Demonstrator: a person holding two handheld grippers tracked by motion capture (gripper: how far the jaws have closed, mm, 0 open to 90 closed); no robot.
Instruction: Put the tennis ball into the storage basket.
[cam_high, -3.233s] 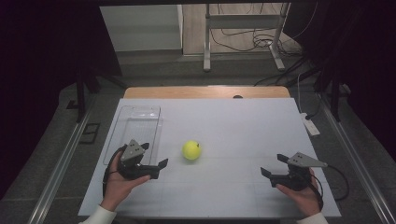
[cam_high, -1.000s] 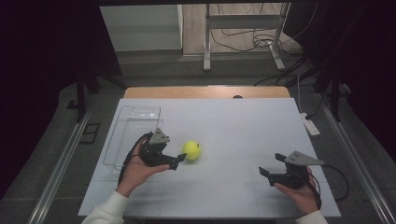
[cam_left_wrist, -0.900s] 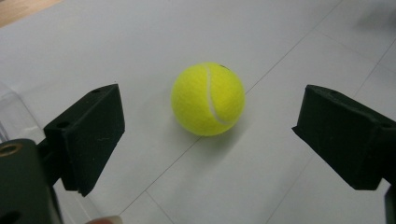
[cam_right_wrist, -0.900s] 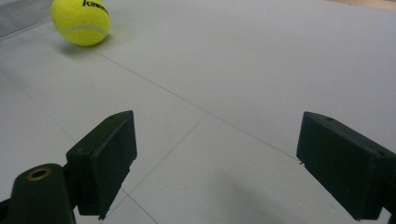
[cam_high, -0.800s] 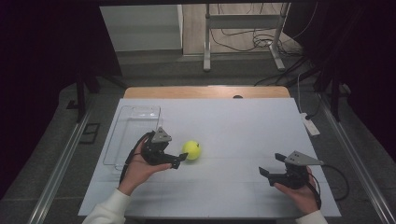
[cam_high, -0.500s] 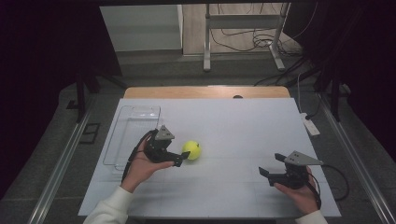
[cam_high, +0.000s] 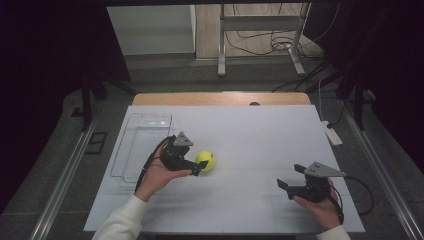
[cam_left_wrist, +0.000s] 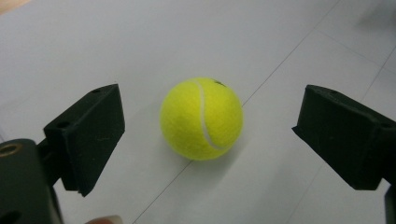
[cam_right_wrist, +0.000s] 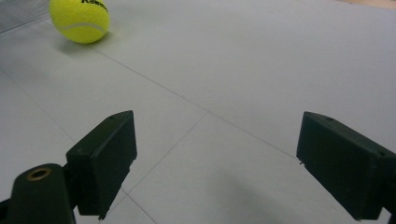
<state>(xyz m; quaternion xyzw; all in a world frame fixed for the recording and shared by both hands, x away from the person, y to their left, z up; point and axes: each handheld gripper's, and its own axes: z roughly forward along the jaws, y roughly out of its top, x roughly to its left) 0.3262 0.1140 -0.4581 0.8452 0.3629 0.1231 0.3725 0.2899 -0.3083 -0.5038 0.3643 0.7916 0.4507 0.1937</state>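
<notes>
Now the left gripper (cam_left_wrist: 205, 140) frames the tennis ball (cam_left_wrist: 201, 118), jaws wide and gripping nothing; advance until it sits centered, probably slightly farther, then close gently.

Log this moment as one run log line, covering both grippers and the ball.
left gripper: open, jaws flanking tennis ball, no contact | right gripper: open, idle over white table | clear tray: empty, left of ball
</notes>
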